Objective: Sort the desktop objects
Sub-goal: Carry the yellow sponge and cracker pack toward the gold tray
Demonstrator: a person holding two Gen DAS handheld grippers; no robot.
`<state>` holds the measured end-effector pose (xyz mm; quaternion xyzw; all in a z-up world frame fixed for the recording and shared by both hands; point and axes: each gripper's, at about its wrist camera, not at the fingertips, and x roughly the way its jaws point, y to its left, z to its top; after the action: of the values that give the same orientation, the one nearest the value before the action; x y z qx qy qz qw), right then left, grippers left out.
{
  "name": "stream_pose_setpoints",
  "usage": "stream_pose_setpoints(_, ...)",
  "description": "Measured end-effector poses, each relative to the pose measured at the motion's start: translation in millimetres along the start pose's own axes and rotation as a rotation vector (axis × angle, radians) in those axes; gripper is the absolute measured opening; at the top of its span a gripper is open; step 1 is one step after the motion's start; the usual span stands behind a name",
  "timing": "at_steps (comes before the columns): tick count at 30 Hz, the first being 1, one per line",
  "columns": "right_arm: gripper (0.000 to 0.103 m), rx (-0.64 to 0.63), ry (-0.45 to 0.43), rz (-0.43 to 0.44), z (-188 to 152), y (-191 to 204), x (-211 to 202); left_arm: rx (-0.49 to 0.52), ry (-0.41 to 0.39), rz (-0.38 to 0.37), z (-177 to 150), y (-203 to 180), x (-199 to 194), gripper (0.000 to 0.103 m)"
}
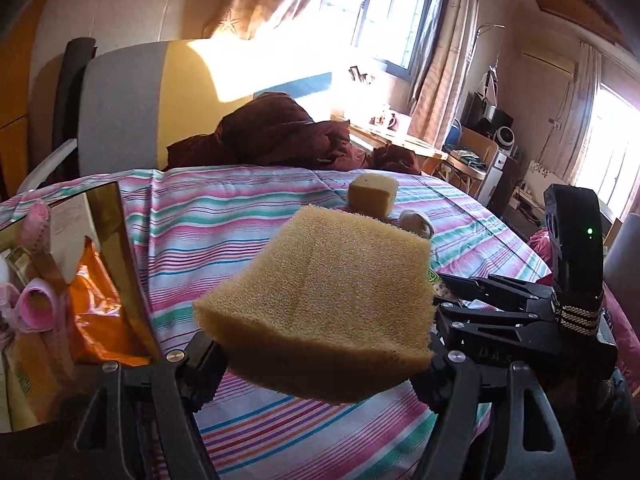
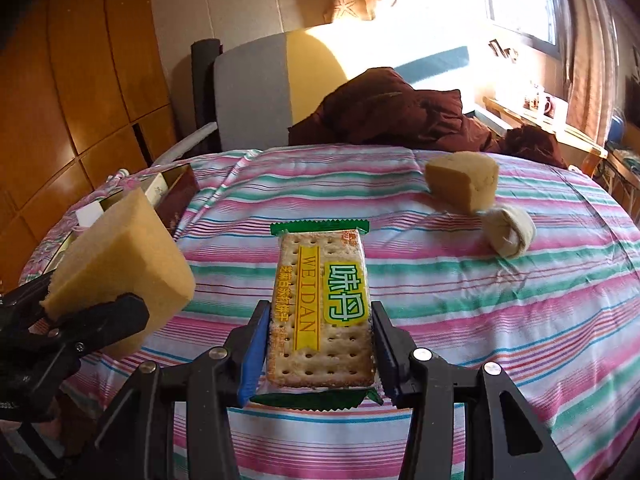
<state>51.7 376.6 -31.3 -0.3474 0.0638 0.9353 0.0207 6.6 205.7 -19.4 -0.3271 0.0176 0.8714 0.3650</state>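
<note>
Both claws are loaded mid-sort, the left gripper [image 2: 94, 320] squeezing a big sponge [image 1: 320, 304] up off the striped bedspread [image 2: 500, 320] and the right gripper [image 2: 320, 344] clamped on a cracker pack [image 2: 322, 308], so next I'd guess each load goes to the open box [image 1: 108, 248] at the left.

Yellow sponge [image 1: 316, 304] and cracker packet [image 2: 322, 308] held aloft; sponge chunk [image 2: 462, 180] on bedspread.

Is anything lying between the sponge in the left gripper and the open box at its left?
Nothing visible does. The left gripper holds the sponge up above the striped bedspread, and the open box lies just left of it across bare cloth.
</note>
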Motion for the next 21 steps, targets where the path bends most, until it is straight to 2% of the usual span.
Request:
stream_pose_setpoints(4,0.048,-0.059,-0.021,0.059,15,38,1,-0.023,-0.052,0.056,0,20,-28,0.077)
stream_pose_setpoints(12,0.048,-0.149,-0.033,0.192,46,113,17,-0.142,-0.133,0.215,-7,92,-79,0.077)
stream_pose_setpoints(21,0.048,-0.280,0.026,0.294,94,197,67,-0.251,-0.126,0.340,-25,160,-90,0.077)
